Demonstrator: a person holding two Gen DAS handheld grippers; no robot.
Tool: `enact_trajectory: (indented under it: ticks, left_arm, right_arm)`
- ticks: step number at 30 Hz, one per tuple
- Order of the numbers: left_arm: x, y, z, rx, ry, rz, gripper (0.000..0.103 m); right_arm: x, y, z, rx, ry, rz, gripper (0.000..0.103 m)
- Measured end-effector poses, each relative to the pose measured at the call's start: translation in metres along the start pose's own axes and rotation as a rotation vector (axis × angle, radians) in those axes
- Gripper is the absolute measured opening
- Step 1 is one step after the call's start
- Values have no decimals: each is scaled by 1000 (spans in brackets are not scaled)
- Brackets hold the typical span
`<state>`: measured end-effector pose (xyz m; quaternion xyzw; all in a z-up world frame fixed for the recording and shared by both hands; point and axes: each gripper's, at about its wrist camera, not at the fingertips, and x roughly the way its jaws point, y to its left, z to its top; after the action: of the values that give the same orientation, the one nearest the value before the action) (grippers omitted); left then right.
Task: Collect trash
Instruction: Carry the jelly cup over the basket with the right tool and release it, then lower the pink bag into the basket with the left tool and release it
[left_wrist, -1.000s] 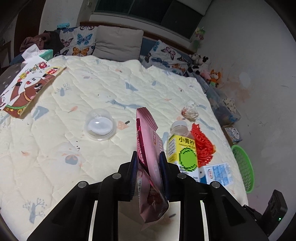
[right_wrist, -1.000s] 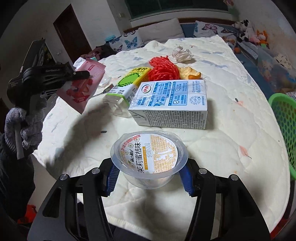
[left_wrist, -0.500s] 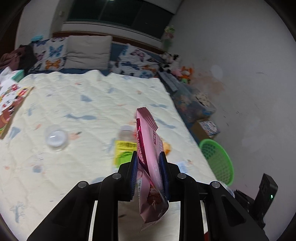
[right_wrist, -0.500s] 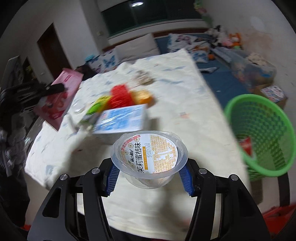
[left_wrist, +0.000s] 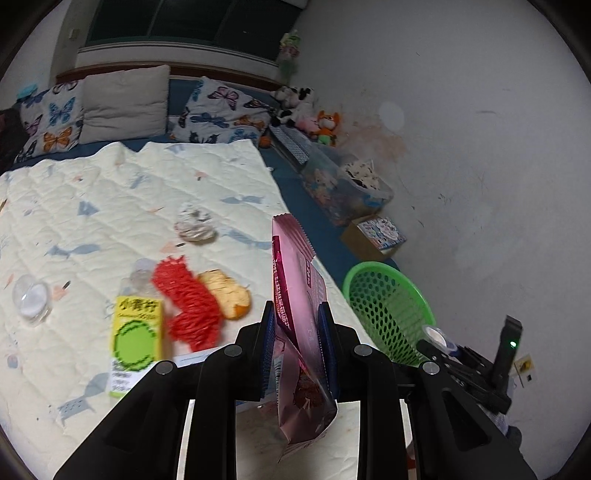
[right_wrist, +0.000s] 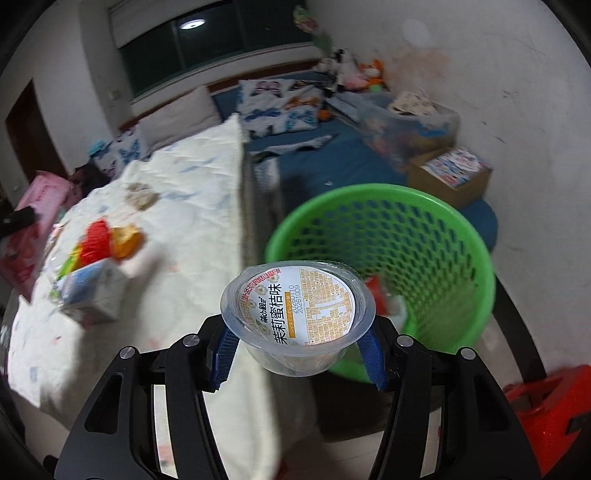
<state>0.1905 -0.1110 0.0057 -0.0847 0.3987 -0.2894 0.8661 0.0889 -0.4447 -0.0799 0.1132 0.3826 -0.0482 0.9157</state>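
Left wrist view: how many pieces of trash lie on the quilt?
6: clear cup at left, yellow bottle, red netting beside it, orange scrap next, crumpled wrapper farther back, carton edge behind the left hand-held gripper. Others may be hidden.

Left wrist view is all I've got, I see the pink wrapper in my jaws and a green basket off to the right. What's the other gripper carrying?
Observer: The right gripper holds a clear plastic jelly cup, jaws closed on its sides, printed lid facing the camera.
Operator: Is the basket empty?
Observer: No. The right wrist view looks down into the green basket; a red and white wrapper lies at the bottom.
Operator: Is the cup over the basket?
Observer: It overlaps the basket's near rim in that view; whether it is past the rim I cannot tell.
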Motion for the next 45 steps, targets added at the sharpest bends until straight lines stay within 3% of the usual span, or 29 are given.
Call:
enact_trajectory:
  ticks: [12, 24, 36, 45]
  left_arm:
    - [37, -40, 20, 49, 44, -61, 23]
    - [78, -84, 31, 111, 93, -121, 23]
    - [118, -130, 36, 159, 151, -171, 23]
    - [166, -168, 36, 220, 210, -164, 23]
  right_arm:
    - [50, -50, 0, 64, 84, -86, 58]
    - [75, -77, 5, 87, 111, -128, 59]
    - [61, -88, 3, 103, 86, -128, 68]
    - [24, -97, -2, 133, 20, -121, 71]
